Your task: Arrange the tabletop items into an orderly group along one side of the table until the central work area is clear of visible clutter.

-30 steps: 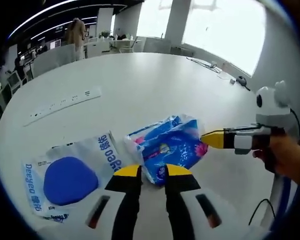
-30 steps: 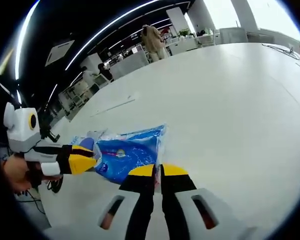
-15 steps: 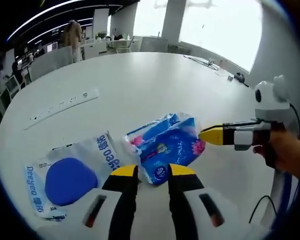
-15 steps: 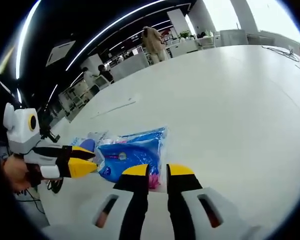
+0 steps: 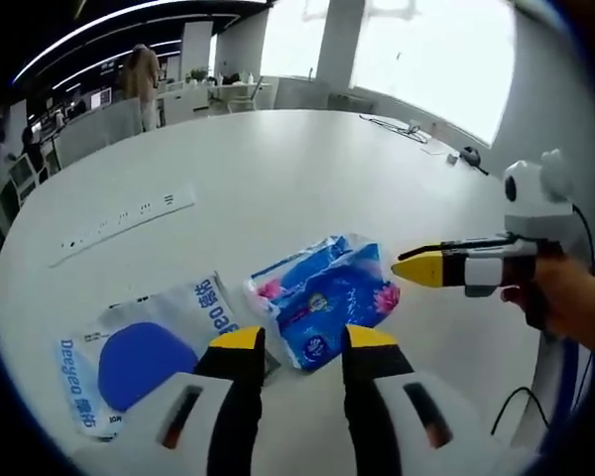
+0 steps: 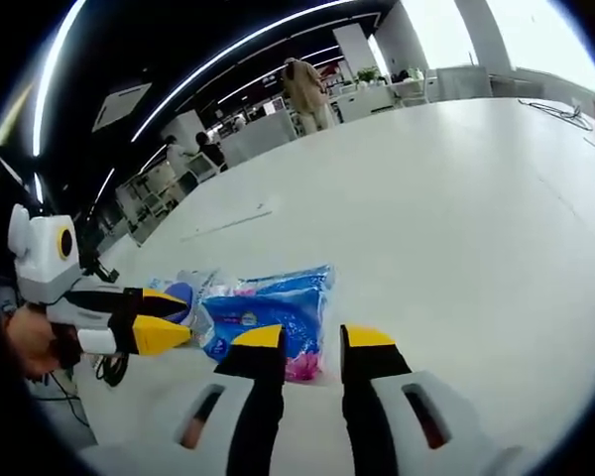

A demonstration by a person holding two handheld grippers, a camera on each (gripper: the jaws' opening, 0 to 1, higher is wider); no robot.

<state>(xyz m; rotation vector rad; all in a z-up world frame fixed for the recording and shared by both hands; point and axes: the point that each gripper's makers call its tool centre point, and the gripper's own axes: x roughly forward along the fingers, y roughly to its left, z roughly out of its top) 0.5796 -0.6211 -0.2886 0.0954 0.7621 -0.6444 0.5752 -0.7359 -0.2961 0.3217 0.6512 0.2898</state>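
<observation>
A blue tissue pack (image 5: 322, 297) lies flat on the white table (image 5: 278, 169), with a clear bag holding a blue disc (image 5: 144, 347) beside it. My left gripper (image 5: 297, 339) stands open just short of the pack's near edge, nothing between its fingers. In the right gripper view the same tissue pack (image 6: 268, 319) lies just beyond my right gripper (image 6: 312, 339), which is open and apart from it. The right gripper (image 5: 421, 270) shows from the side in the left gripper view, beside the pack; the left gripper (image 6: 159, 319) enters the right gripper view from the left.
A white power strip (image 5: 119, 213) lies further out on the table. Cables and small items (image 5: 416, 129) rest near the far edge by the windows. A person (image 5: 139, 74) stands among desks in the background. A hand (image 5: 565, 312) holds the right gripper.
Both grippers opened wider and drew back from the tissue pack. The right gripper let go of the pack's edge, and the pack settled flat on the table.
</observation>
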